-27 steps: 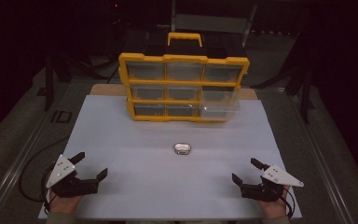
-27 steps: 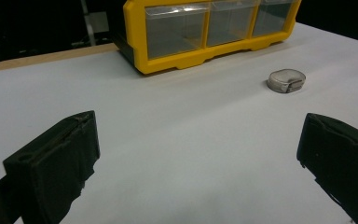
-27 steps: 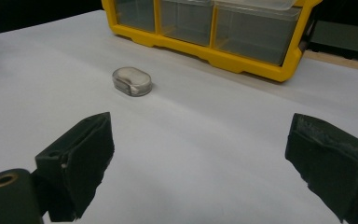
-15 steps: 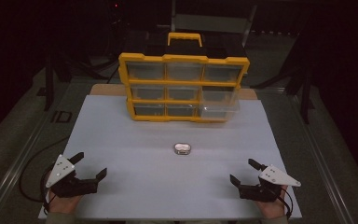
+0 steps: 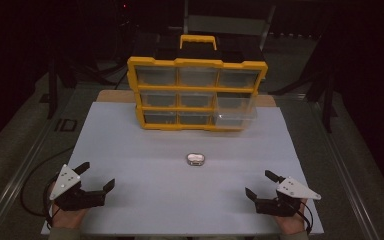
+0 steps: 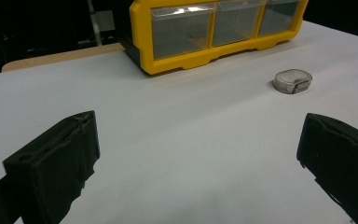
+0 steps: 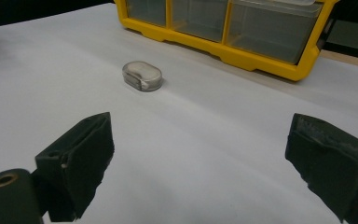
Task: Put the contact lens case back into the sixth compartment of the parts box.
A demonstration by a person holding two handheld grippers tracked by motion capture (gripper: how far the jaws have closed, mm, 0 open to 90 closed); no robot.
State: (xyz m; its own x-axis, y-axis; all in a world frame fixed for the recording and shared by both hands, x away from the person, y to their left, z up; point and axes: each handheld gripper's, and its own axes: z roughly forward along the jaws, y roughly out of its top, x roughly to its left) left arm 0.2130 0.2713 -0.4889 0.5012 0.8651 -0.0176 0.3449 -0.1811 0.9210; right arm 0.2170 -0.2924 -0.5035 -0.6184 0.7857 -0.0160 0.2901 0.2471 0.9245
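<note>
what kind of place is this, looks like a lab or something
Probably a lab or workshop bench set up for recording. A white table stands in a dark room, bearing a yellow drawer organizer and a small clear case, while a person holds the left gripper and right gripper, both open.

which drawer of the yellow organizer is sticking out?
The bottom-right drawer of the yellow organizer: its clear front juts forward past the frame, while the other eight sit flush.
</note>
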